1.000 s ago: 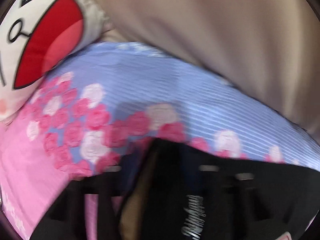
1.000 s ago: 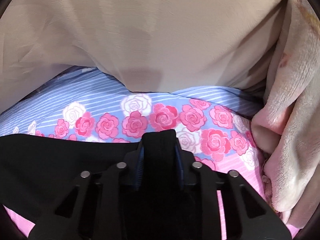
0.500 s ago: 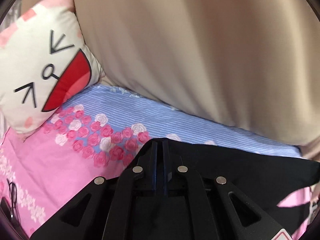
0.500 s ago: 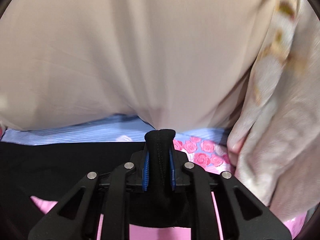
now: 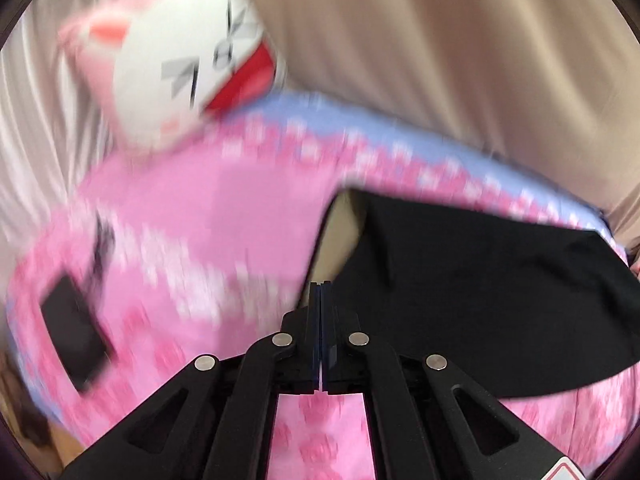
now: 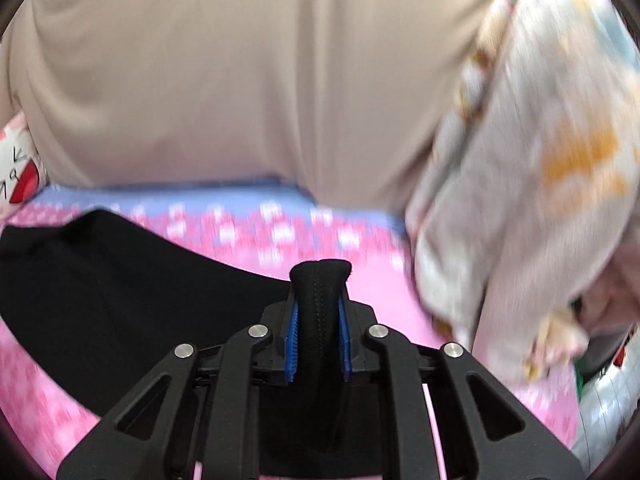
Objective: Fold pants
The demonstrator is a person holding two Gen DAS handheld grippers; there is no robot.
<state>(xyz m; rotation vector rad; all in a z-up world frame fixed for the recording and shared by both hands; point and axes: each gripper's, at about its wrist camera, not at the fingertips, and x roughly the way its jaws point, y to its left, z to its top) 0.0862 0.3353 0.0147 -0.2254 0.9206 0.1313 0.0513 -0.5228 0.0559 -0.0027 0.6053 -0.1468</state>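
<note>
On the pink sheet [image 5: 208,208], the pants [image 5: 460,280] lay lower right.
Left gripper [image 5: 321,292] had let go, fingers pressed together; right gripper [image 6: 319,320] still pinched them.

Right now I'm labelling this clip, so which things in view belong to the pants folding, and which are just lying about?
Part of the job:
black pants
right gripper, shut on the pants
left gripper, shut with nothing visible between its fingers
pink floral bedsheet underneath

Just lying about:
cat-face cushion
dark flat rectangular object
pale patterned blanket
</note>
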